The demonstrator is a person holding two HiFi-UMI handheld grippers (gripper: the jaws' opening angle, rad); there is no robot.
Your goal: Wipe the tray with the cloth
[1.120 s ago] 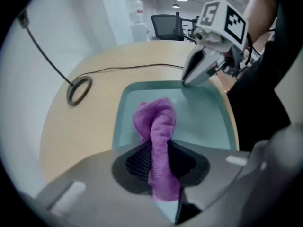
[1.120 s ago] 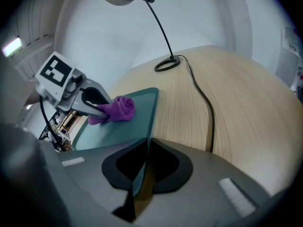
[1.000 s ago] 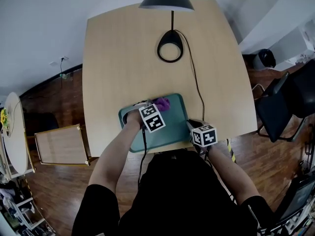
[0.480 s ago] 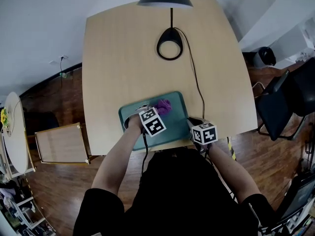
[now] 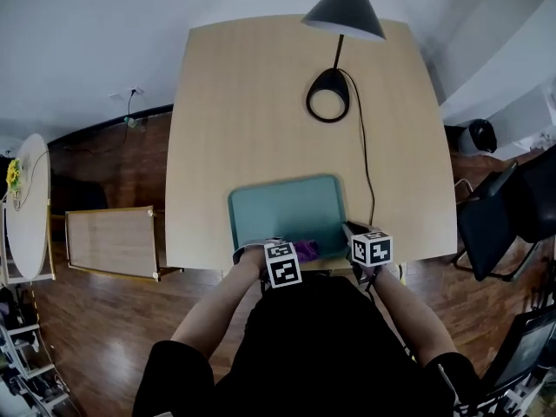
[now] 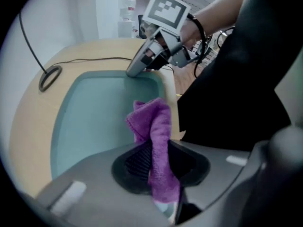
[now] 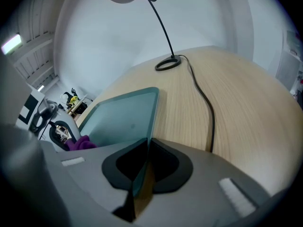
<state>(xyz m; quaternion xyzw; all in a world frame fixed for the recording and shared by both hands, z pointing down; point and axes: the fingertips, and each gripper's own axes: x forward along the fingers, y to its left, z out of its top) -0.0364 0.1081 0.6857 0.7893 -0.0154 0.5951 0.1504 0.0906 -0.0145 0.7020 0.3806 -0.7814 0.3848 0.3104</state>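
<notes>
Near the front edge of wooden table (image 5: 261, 102): teal tray (image 5: 278, 211). Clamped by its right rim in right gripper (image 7: 144, 150), jaws nearly together. Pinched tight in left gripper (image 6: 158, 160): purple cloth (image 6: 154, 122), at tray's near edge, seemingly touching its floor.

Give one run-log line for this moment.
left hand-held gripper: clamps purple fabric cloth | right hand-held gripper: clamps teal rectangular tray rim | cloth over tray

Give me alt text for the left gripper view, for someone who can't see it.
The left gripper pinches a purple cloth between its jaws over a teal tray. The right gripper grips the tray's far rim; the tray lies on a wooden table.
</notes>
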